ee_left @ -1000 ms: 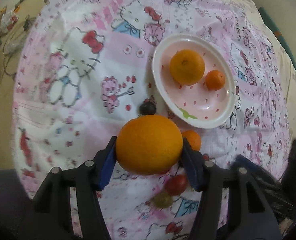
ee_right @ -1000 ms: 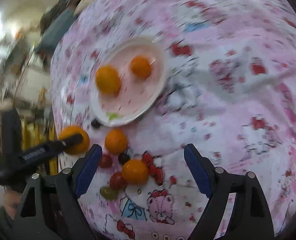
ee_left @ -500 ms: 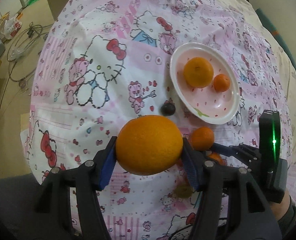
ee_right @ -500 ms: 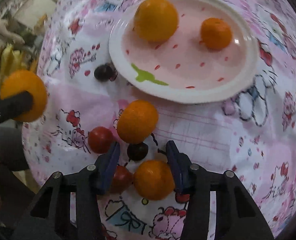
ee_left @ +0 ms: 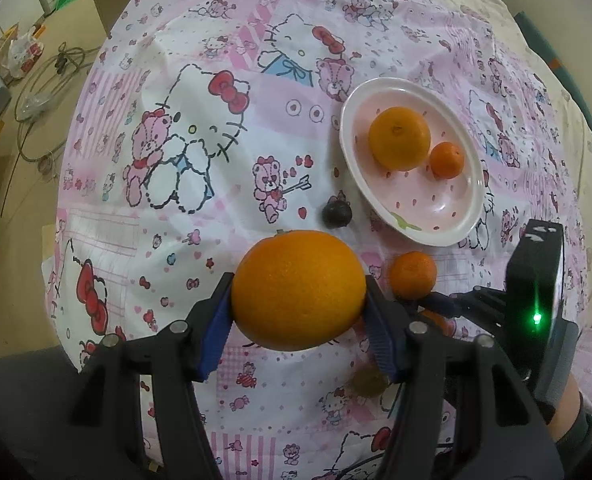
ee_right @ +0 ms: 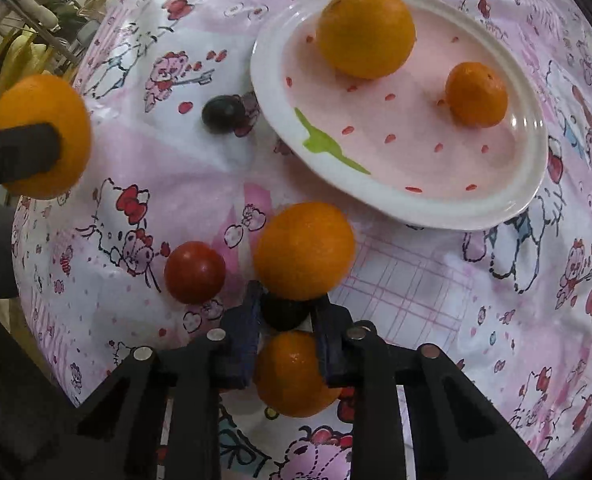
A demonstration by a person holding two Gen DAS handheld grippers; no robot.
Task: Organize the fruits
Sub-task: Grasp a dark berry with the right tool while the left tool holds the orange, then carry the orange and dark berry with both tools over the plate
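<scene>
My left gripper (ee_left: 299, 312) is shut on a large orange (ee_left: 298, 289) and holds it above the cloth; it also shows in the right wrist view (ee_right: 42, 136). My right gripper (ee_right: 286, 314) is shut on a small dark grape (ee_right: 284, 314), low over the cloth among loose fruit. A mandarin (ee_right: 303, 250) lies just past its tips, another mandarin (ee_right: 294, 374) under it, a red tomato (ee_right: 194, 272) to the left. The white plate (ee_right: 415, 200) holds an orange (ee_right: 365, 32) and a mandarin (ee_right: 475, 94). A second dark grape (ee_right: 223, 114) lies left of the plate.
The table is covered by a pink cartoon-print cloth (ee_left: 184, 152). A greenish fruit (ee_left: 369, 380) lies near my left gripper's right finger. The floor with cables (ee_left: 36, 84) shows beyond the table's left edge.
My right gripper came down among the loose fruit and closed from wide open onto the dark grape. My left gripper lifted and drew back with the large orange.
</scene>
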